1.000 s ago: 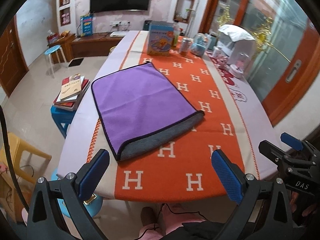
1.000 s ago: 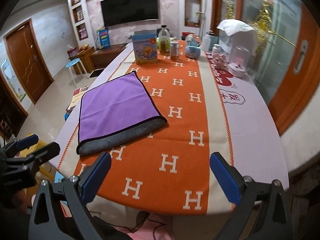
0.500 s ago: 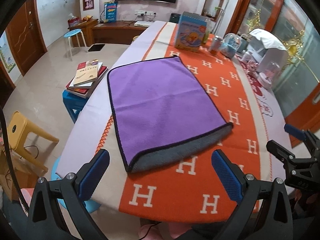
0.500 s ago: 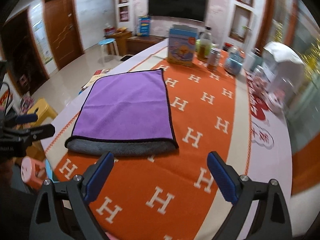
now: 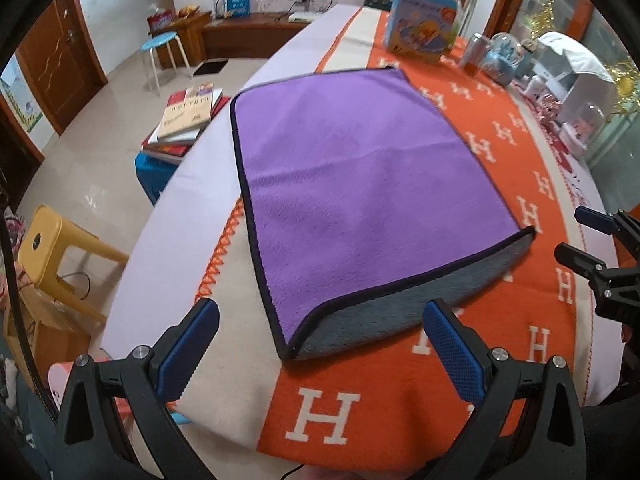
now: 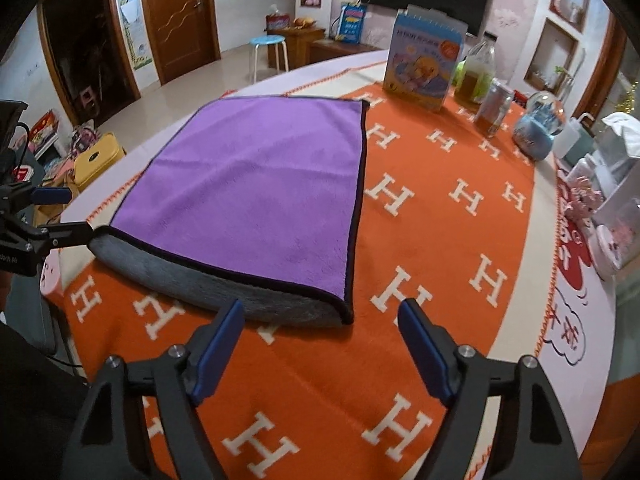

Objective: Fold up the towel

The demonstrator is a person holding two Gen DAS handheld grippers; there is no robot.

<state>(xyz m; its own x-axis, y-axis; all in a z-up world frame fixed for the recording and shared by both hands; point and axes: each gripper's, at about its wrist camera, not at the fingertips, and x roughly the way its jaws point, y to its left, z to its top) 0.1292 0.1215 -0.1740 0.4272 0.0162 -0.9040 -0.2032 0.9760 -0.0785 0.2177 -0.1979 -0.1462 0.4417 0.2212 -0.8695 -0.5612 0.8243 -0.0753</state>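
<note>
A purple towel (image 5: pixel 360 184) with a dark hem and grey underside lies folded on the orange H-patterned tablecloth (image 5: pixel 460 364); its grey fold faces me. It also shows in the right wrist view (image 6: pixel 256 192). My left gripper (image 5: pixel 320 344) is open and empty, hovering just short of the towel's near left corner. My right gripper (image 6: pixel 320 344) is open and empty, just short of the near right corner. Each gripper shows at the edge of the other's view, the right one (image 5: pixel 600 248) and the left one (image 6: pixel 52 216).
A blue picture box (image 6: pixel 424 64), a bottle (image 6: pixel 476 72), a can (image 6: pixel 494 110), a snow globe (image 6: pixel 538 128) and white items stand along the table's far and right side. Books on a blue stool (image 5: pixel 184 120) and a yellow stool (image 5: pixel 52 252) stand left of the table.
Both grippers have moved forward and lower toward the towel's near folded edge; the towel now fills more of both views. The towel itself has not moved. Both grippers stay open.
</note>
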